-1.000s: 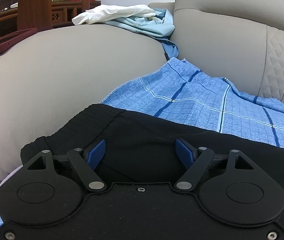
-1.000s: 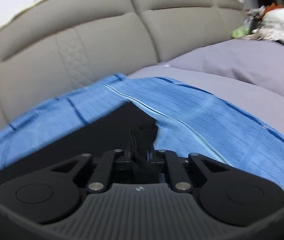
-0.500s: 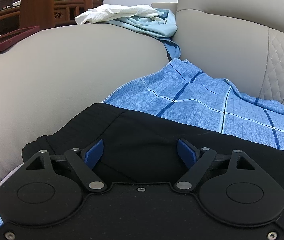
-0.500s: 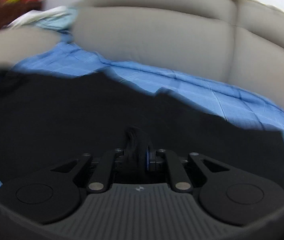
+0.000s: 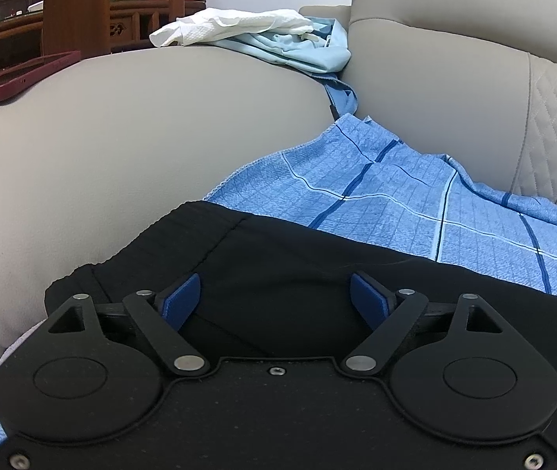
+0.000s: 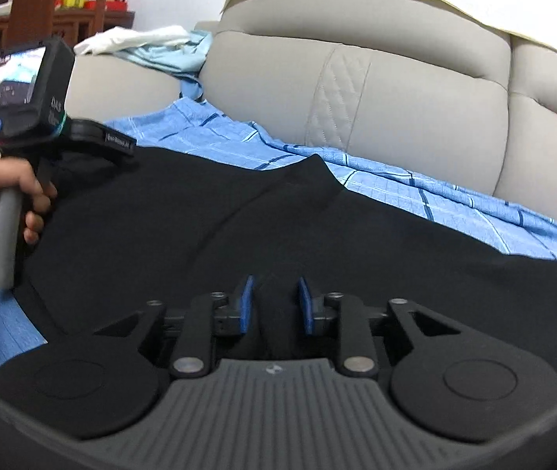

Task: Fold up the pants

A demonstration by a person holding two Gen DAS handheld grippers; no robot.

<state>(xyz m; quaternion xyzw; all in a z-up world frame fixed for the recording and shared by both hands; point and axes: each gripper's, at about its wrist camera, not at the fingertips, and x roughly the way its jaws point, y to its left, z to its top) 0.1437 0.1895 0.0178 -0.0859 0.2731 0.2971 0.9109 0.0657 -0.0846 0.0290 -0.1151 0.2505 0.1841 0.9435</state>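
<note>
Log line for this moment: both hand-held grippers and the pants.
left hand-held gripper: open over waistband | right hand-held gripper: opening, fabric between pads | black pants: folded over on blue cloth

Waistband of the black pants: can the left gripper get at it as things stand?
Probably yes. The left gripper, jaws opening, sits low over the black pants, and the waistband lies just ahead on the sofa with nothing over it.
</note>
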